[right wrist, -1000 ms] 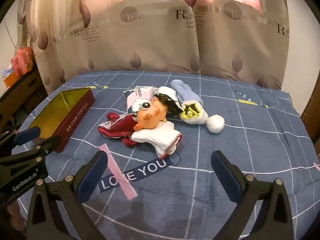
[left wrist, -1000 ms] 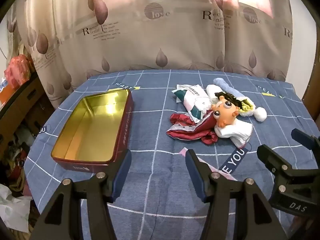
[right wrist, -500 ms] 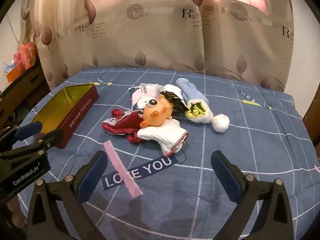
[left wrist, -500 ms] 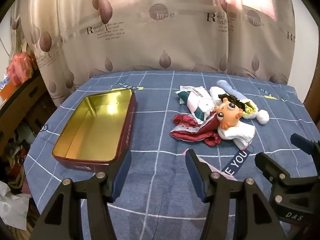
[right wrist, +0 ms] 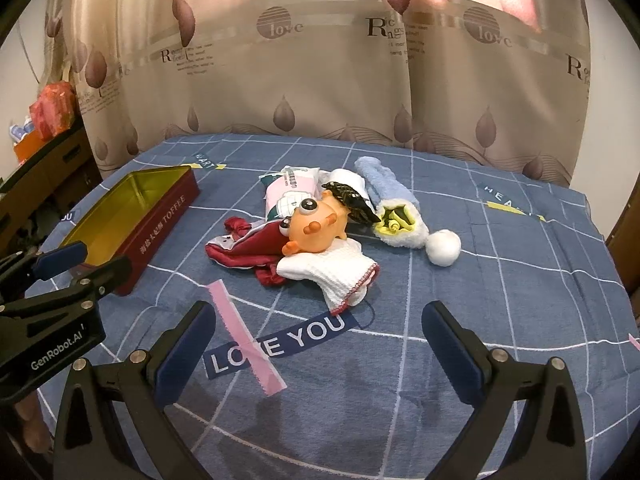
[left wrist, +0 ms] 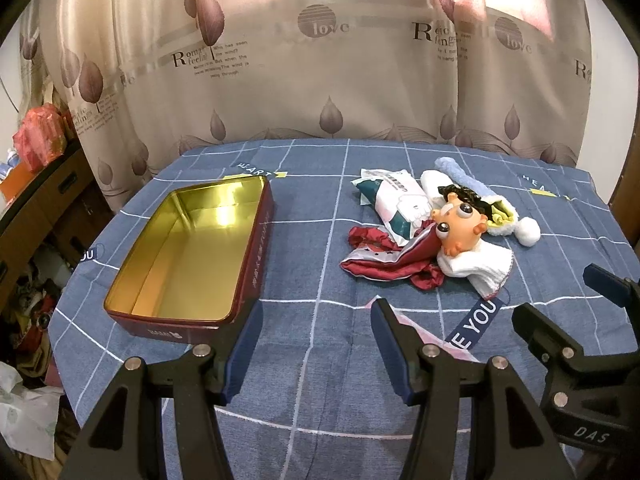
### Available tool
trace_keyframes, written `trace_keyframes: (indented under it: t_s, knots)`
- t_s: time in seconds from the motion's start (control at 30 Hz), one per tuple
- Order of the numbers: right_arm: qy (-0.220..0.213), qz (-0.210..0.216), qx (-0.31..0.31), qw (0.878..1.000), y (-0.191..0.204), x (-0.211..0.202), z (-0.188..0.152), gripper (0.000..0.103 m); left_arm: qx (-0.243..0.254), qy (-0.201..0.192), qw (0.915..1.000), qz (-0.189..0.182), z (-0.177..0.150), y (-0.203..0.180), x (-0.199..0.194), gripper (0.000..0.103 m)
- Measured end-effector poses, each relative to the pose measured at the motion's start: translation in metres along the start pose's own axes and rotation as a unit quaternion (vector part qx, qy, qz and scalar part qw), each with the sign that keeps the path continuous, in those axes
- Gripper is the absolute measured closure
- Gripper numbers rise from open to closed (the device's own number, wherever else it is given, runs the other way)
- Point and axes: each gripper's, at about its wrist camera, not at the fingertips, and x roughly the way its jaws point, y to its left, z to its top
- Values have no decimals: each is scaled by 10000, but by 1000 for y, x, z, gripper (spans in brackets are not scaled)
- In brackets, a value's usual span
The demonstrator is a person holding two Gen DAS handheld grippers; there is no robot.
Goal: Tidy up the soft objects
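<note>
A pile of soft things lies mid-table: an orange big-eyed doll head [left wrist: 460,227] [right wrist: 316,228], a dark red cloth [left wrist: 384,260] [right wrist: 244,248], a white sock [left wrist: 476,268] [right wrist: 336,272], a tissue pack [left wrist: 396,200] [right wrist: 288,192] and a light blue sock with a white pompom [left wrist: 528,230] [right wrist: 442,246]. An open red tin with a gold inside [left wrist: 256,248] [right wrist: 160,224] stands to the left. My left gripper [left wrist: 316,344] [right wrist: 80,260] is open and empty, near the tin's front corner. My right gripper [right wrist: 320,344] [left wrist: 568,296] is open and empty, in front of the pile.
The table has a blue checked cloth [left wrist: 312,184] with "LOVE YOU" printed on it [right wrist: 276,344]. A beige curtain [left wrist: 320,60] hangs behind. A wooden cabinet with red bags [left wrist: 36,168] stands at the left, with clutter on the floor below.
Both grippers have drawn back and risen a little, so the pile and tin look slightly farther off. Nothing on the table has moved.
</note>
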Motion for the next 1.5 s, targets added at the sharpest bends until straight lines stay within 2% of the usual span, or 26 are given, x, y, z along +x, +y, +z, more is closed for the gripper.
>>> trace_keyframes:
  t_s: [1.5]
  knots:
    - [33,39,-19,10000,3,2,-1,1,-57,80,9999,-22,-4,3,5,45]
